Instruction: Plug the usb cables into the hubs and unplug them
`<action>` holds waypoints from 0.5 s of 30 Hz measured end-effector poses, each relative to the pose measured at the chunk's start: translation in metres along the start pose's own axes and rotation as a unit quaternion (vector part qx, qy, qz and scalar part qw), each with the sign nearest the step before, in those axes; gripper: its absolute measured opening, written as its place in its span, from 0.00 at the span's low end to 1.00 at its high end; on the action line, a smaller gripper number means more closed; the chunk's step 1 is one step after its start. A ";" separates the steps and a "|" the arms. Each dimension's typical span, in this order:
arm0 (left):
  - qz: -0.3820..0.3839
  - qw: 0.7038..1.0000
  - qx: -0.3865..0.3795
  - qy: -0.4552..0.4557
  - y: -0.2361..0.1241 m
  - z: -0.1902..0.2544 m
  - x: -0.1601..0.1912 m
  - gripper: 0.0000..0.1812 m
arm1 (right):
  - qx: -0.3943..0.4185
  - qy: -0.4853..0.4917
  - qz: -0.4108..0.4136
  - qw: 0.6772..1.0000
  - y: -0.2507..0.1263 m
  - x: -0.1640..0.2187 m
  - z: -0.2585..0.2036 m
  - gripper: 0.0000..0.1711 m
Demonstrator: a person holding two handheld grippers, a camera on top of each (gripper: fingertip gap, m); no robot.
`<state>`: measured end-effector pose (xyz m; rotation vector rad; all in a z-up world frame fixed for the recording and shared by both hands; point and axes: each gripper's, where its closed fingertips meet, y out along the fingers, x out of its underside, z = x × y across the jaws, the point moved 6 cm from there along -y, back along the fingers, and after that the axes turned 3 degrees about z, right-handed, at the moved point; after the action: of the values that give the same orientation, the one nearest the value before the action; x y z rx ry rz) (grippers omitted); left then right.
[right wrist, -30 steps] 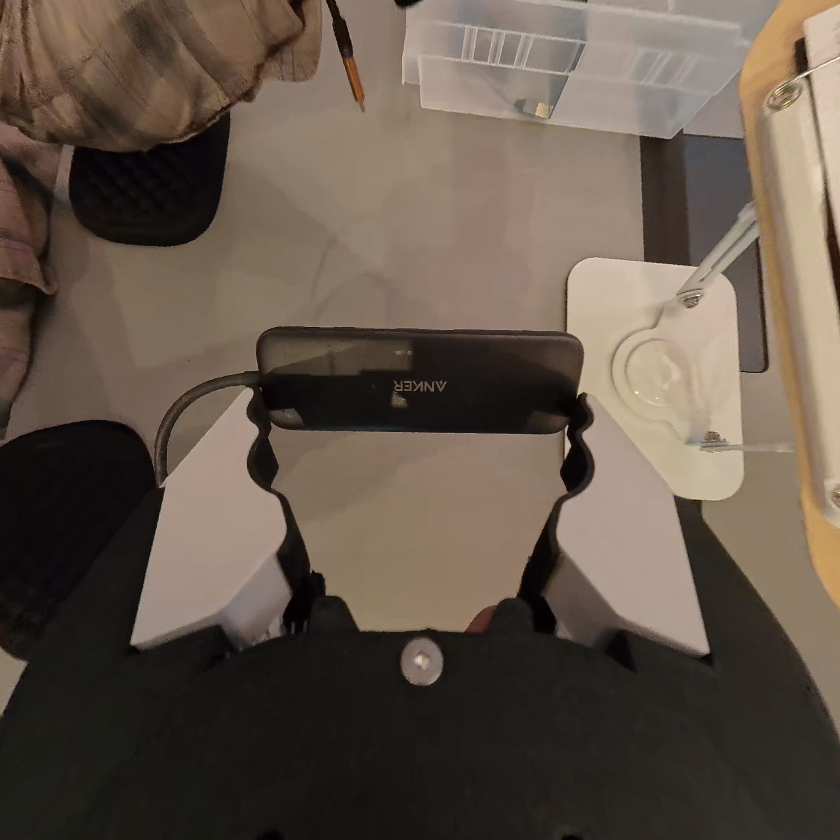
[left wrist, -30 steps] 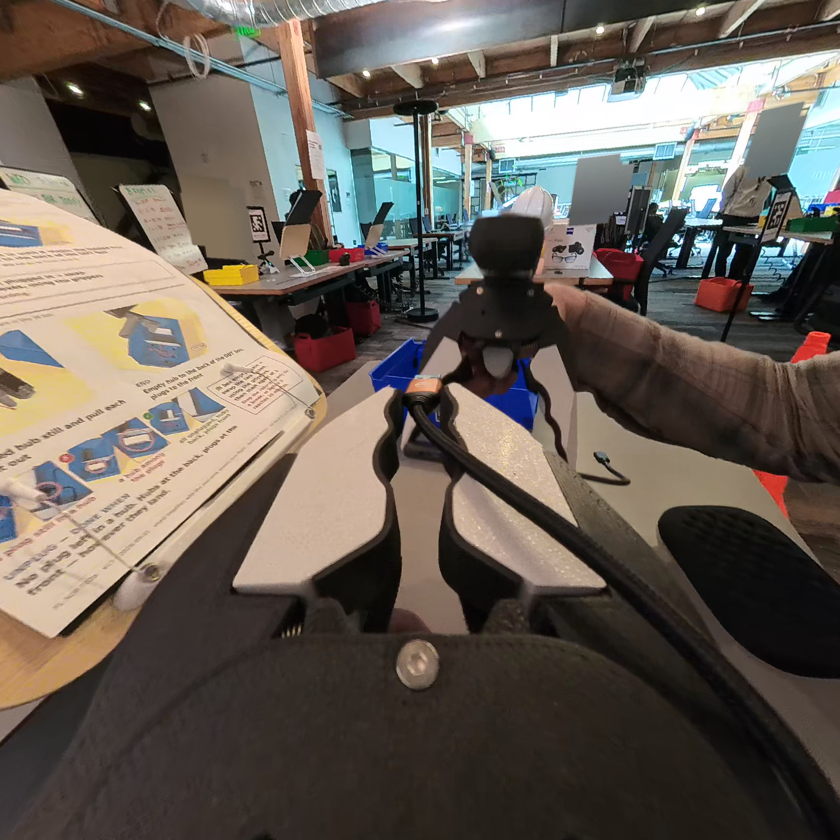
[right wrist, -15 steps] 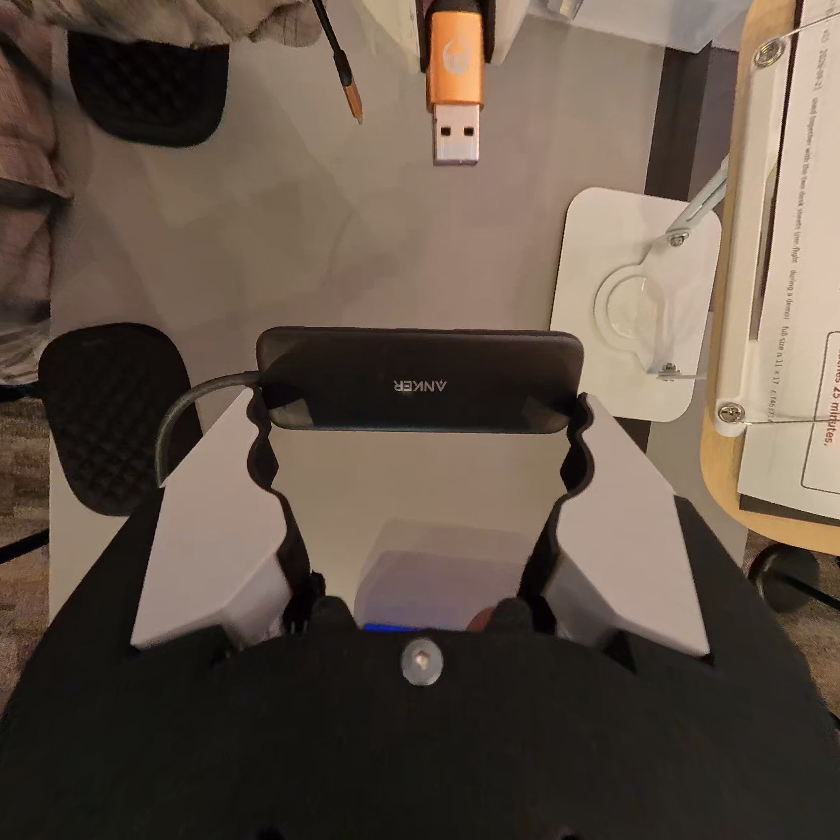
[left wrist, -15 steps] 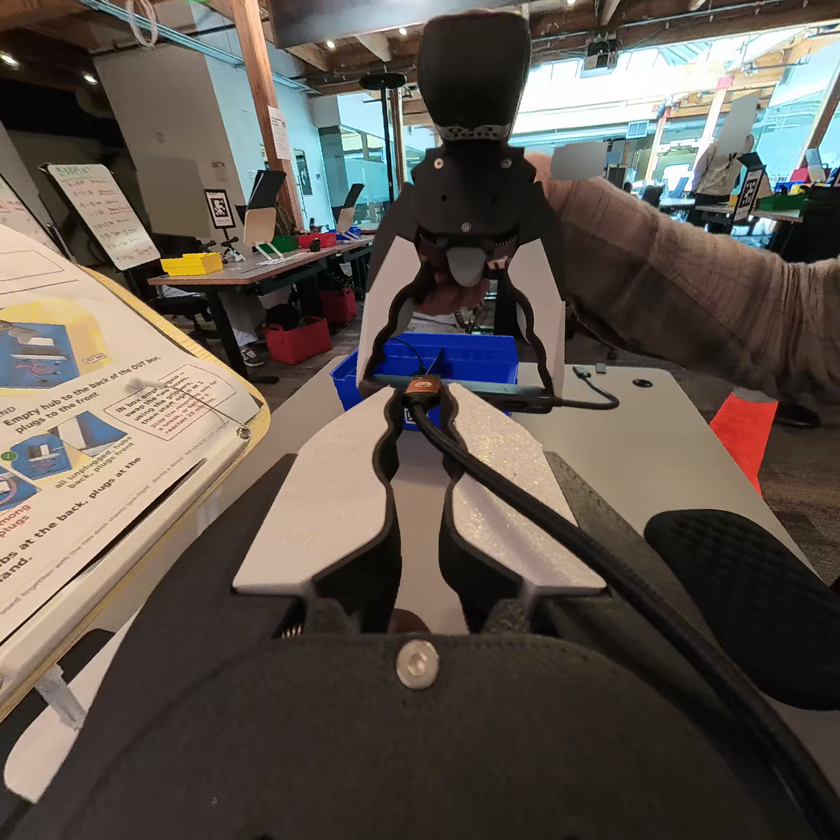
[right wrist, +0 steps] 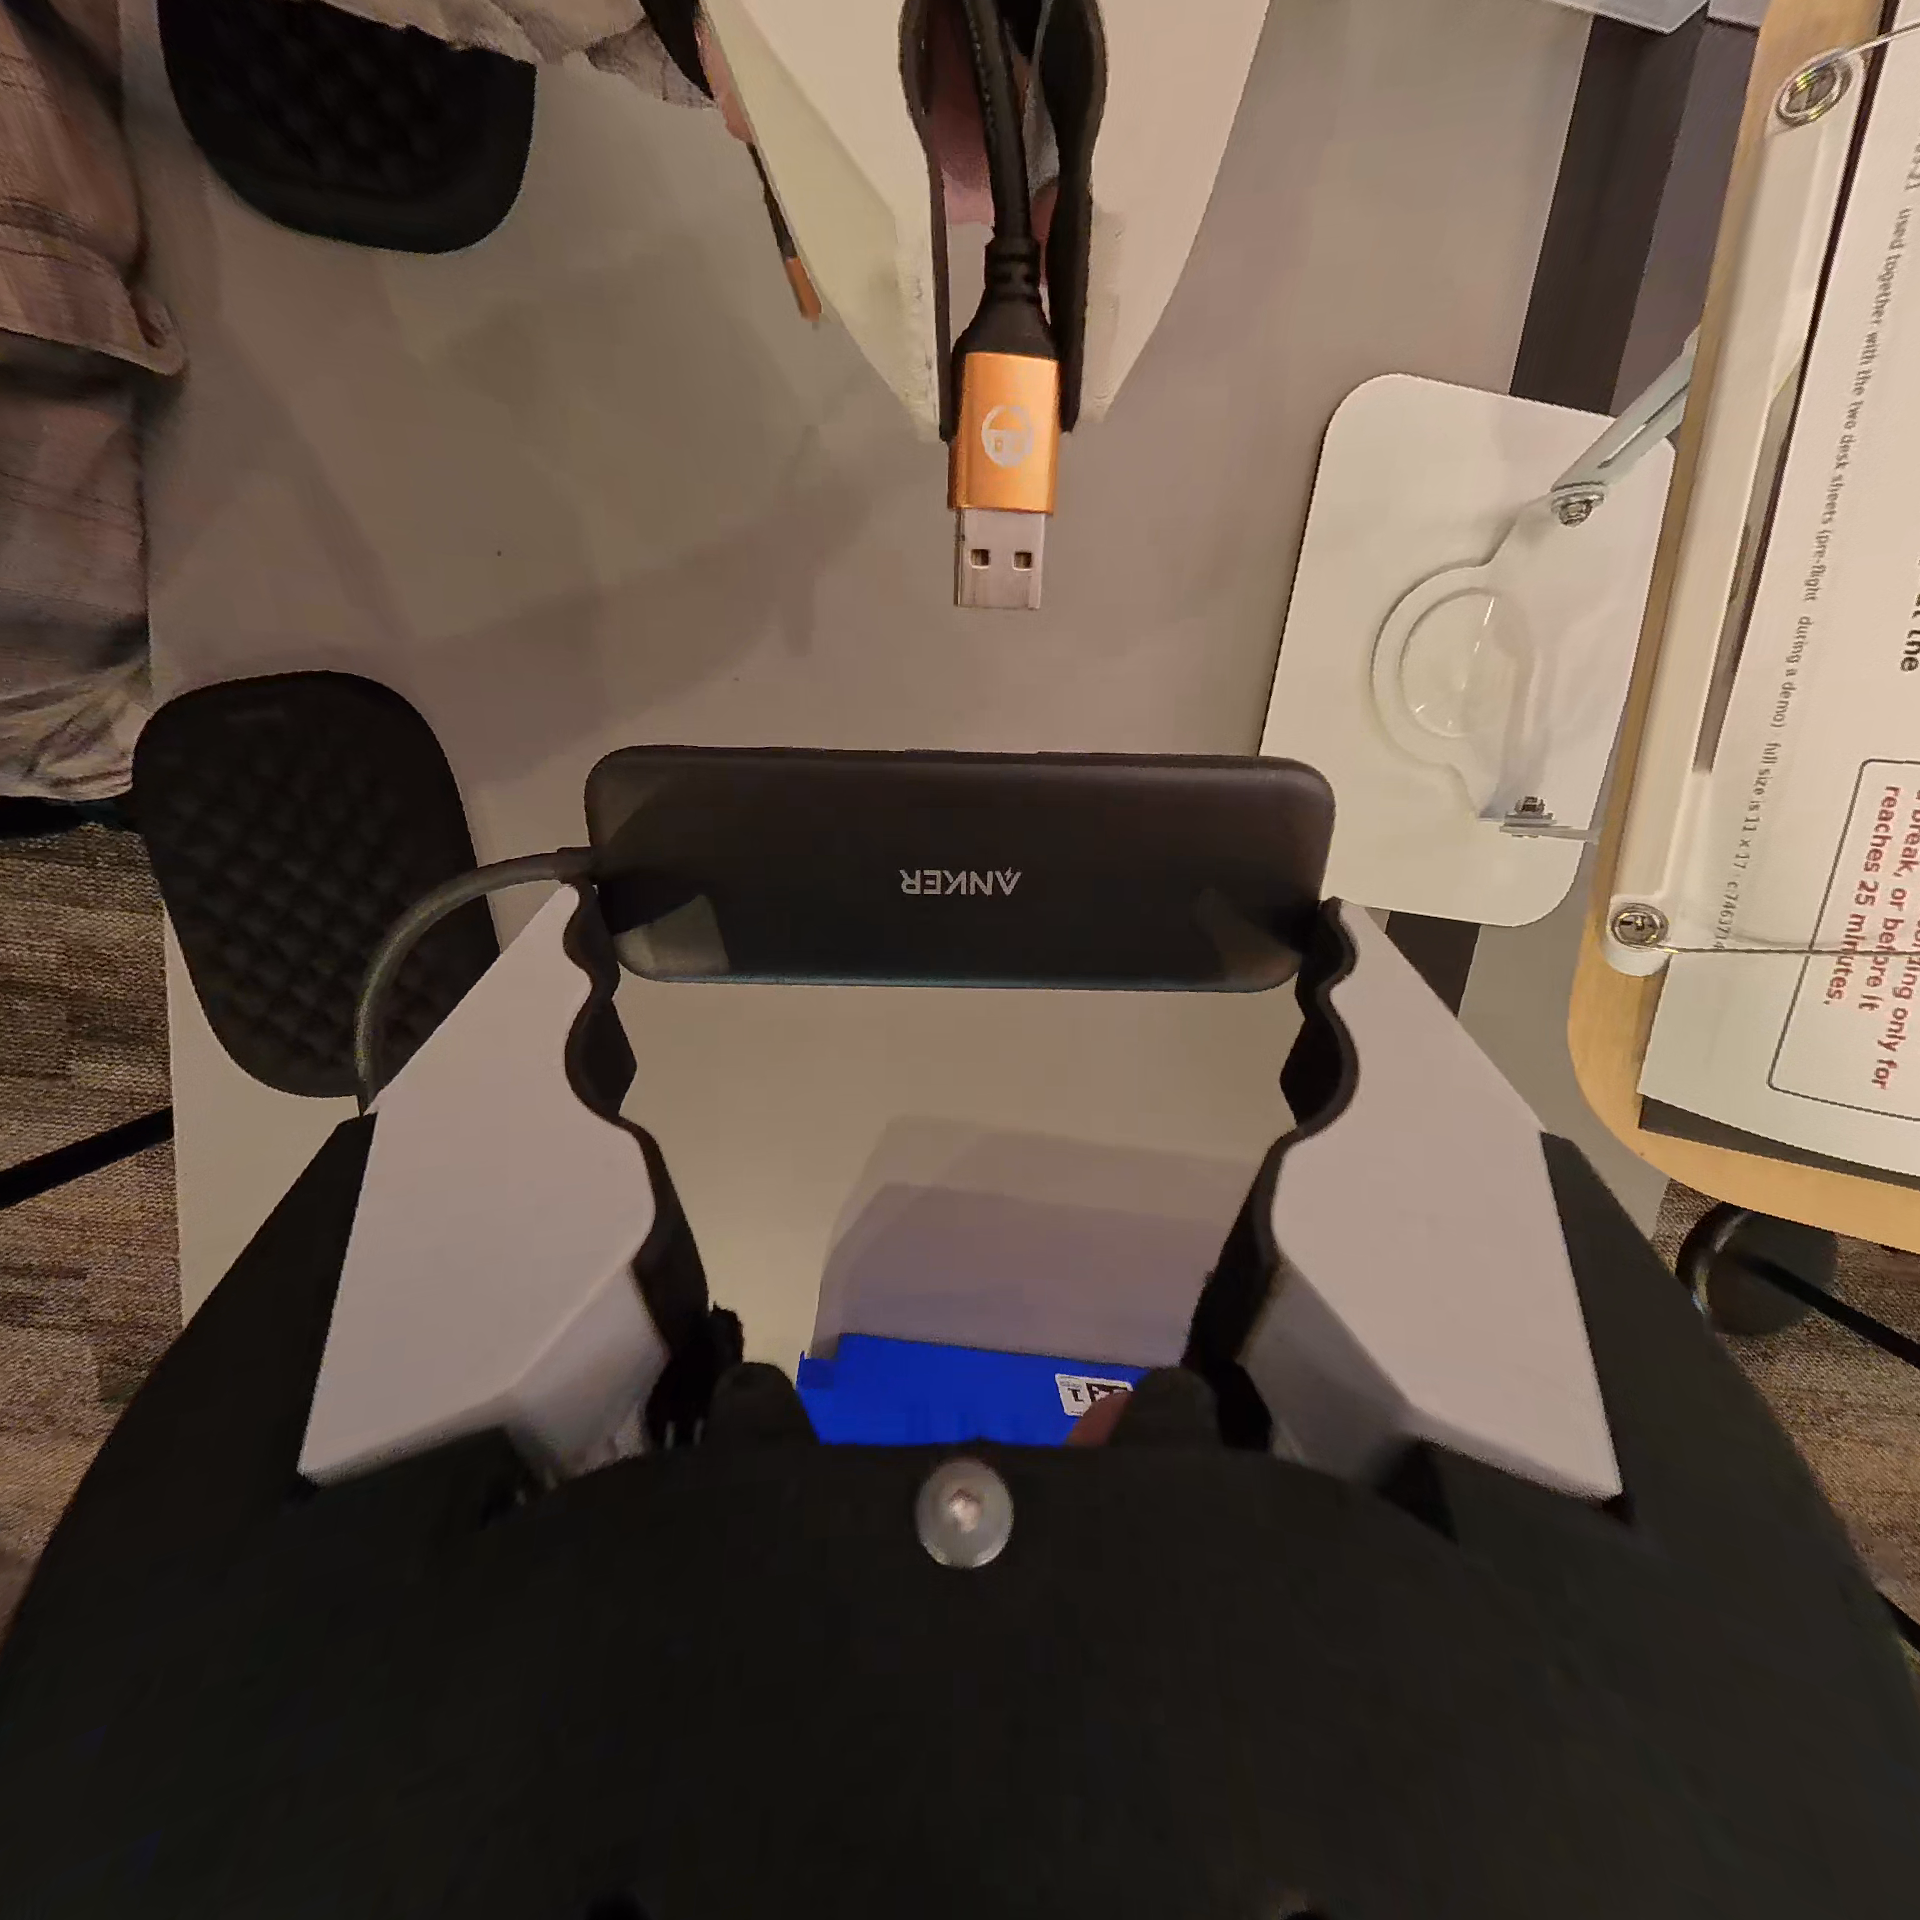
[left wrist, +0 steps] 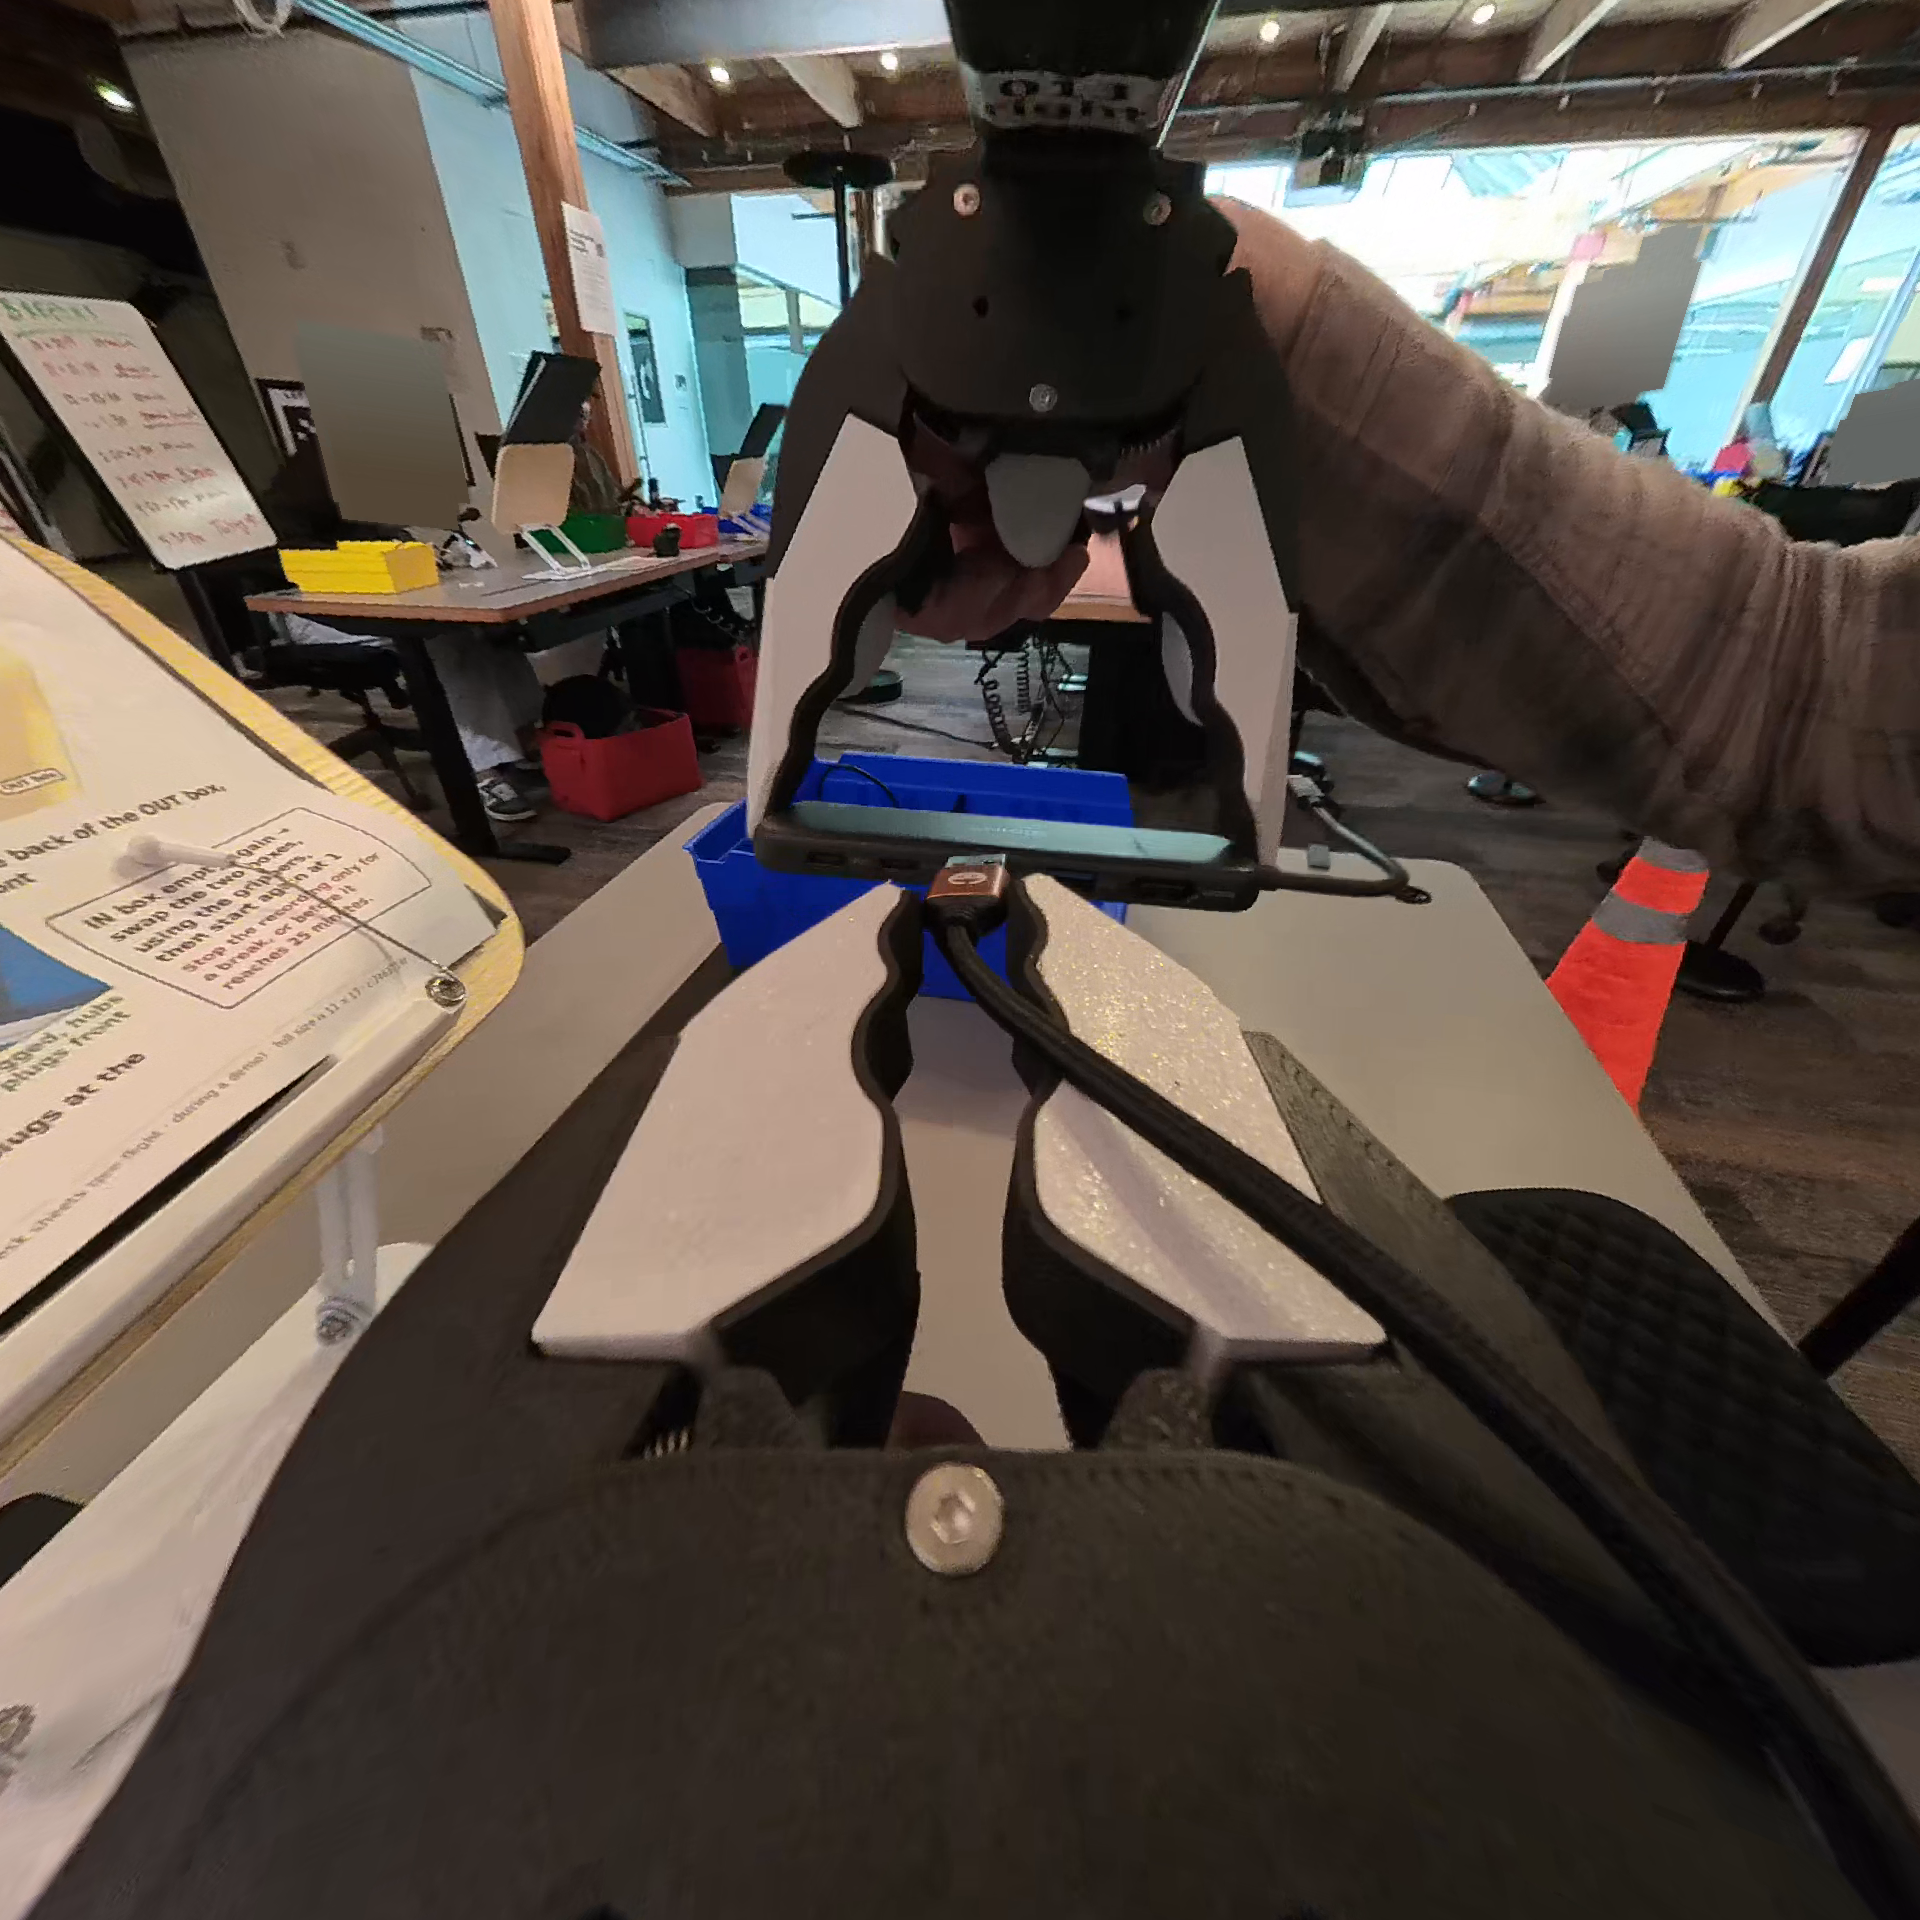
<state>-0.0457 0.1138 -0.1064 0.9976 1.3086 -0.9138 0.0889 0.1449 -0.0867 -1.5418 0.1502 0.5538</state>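
My left gripper (left wrist: 961,914) is shut on a black braided USB cable with an orange plug (left wrist: 966,888); its metal tip points at the hub's port side. My right gripper (right wrist: 961,935) is shut on a dark flat USB hub (right wrist: 961,868), held by its two ends above the grey table (right wrist: 520,520). In the right wrist view the orange plug (right wrist: 1003,457) and the left gripper (right wrist: 1008,416) hang just past the hub, a short gap away. In the left wrist view the hub (left wrist: 997,847) is held level by the right gripper (left wrist: 1018,831), with the plug close to its ports.
A blue bin (left wrist: 790,904) stands on the table behind the hub. An instruction sheet on a wooden board (left wrist: 208,935) stands at the left on a white stand base (right wrist: 1444,644). Black padded armrests (right wrist: 301,883) flank the table. An orange cone (left wrist: 1631,966) stands on the floor. Across from one pair of fingers to the other is roughly 7 centimetres.
The two grippers have come closer together. The plug has moved from the top edge of the right wrist view down to just short of the hub. The hub has dropped level with the plug.
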 end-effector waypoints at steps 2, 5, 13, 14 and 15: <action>0.000 1.000 -0.002 -0.003 0.000 -0.001 0.000 0.08 | -0.002 -0.001 0.004 1.000 -0.002 -0.002 0.000 0.75; 0.006 1.000 -0.004 -0.003 0.000 -0.001 -0.001 0.08 | -0.003 -0.001 0.003 1.000 -0.005 -0.003 0.001 0.75; 0.011 1.000 0.008 0.003 0.008 0.010 -0.004 0.08 | -0.006 0.000 0.005 1.000 -0.013 -0.007 0.004 0.75; 0.013 1.000 0.006 0.004 0.009 0.011 -0.004 0.08 | -0.005 0.000 0.004 1.000 -0.014 -0.007 0.004 0.75; 0.012 1.000 0.005 0.005 0.010 0.012 -0.004 0.08 | -0.005 0.001 0.004 1.000 -0.014 -0.007 0.004 0.75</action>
<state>-0.0323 0.1056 -0.1020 1.0256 1.2990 -0.8991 0.0878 0.1482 -0.0707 -1.5522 0.1542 0.5603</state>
